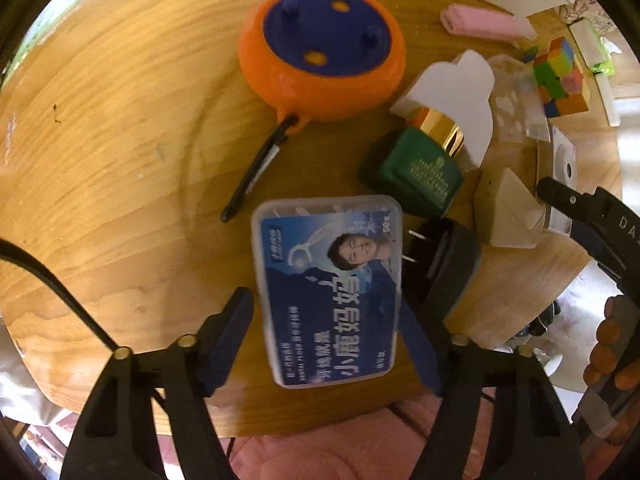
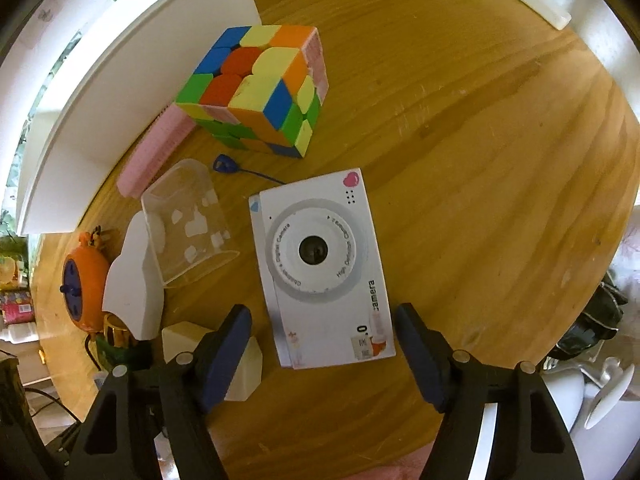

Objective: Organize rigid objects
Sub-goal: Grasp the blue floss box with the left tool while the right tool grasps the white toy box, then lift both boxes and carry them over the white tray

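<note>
In the left wrist view my left gripper [image 1: 328, 344] is open, its jaws on either side of a clear floss-pick box with a blue label [image 1: 328, 292] lying on the wooden table [image 1: 100, 168]. In the right wrist view my right gripper [image 2: 324, 348] is open, its jaws flanking the near end of a white toy camera [image 2: 320, 268], apart from it. The right gripper also shows at the right edge of the left wrist view [image 1: 576, 208].
An orange and blue round case [image 1: 324, 48], a green bottle with gold collar [image 1: 420, 168], a black plug [image 1: 444, 268], a beige block [image 1: 508, 212], a Rubik's cube [image 2: 260, 88], a clear cup [image 2: 188, 220] and a pink bar [image 2: 156, 152] lie around. A white shelf [image 2: 120, 92] borders the table.
</note>
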A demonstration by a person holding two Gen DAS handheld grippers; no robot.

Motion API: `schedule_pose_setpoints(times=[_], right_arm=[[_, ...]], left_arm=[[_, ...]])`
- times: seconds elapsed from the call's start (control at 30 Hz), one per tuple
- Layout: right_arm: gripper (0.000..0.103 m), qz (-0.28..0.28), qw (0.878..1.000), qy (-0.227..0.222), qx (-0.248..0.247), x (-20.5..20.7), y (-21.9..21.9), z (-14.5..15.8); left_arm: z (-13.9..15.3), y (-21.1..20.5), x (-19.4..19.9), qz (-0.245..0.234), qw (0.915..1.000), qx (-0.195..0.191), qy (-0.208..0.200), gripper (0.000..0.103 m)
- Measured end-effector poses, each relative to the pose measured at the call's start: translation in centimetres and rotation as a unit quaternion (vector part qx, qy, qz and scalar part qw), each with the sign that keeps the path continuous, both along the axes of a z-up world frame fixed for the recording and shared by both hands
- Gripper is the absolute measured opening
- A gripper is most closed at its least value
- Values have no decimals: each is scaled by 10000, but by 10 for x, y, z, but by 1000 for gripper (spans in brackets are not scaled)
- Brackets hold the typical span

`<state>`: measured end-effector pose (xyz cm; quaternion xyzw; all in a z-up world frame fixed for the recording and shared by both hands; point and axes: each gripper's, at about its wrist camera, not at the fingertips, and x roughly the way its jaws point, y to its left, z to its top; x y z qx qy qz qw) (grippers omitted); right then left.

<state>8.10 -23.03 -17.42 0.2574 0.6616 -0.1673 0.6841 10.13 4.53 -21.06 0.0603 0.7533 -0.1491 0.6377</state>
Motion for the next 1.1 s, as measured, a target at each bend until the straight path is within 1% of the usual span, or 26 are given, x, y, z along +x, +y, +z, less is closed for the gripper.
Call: schedule_pose_setpoints(times=[0.07,0.2,0.23,0.3,0.47,0.67,0.83,0.9,1.0,1.1], right_arm=[[71,24,10000,-12,-48,3,1,0],[64,149,9995,-54,-268,14,6,1],[63,196,9993,-69,-309,16,8,1],[60,283,9990,-115,-317,18,10,2],[59,481,9980,-176,-358,16,19,10],[59,668,9973,-196,-238,10,24,13],[58,803,9964,-227,-131,-4,21,16],[58,844,9960,-253,-140,-8,18,17],[58,981,9946,-319,-149,-13,14,22],[58,1114,9927,-449,-146,-15,9,32]], left_arm=[[-3,0,2,1,10000,8,80,68],[-2,-3,3,-5,10000,6,72,68],[-3,-5,5,-2,10000,9,70,68],[-3,-5,4,27,10000,11,76,68],[-4,-3,-2,143,9999,16,64,67],[-3,6,-10,414,9991,45,23,67],[-1,14,-23,715,9974,15,18,67],[2,16,-25,788,9969,48,13,67],[11,17,-31,943,9955,-117,52,67],[26,17,-34,1042,9943,-186,-138,67]])
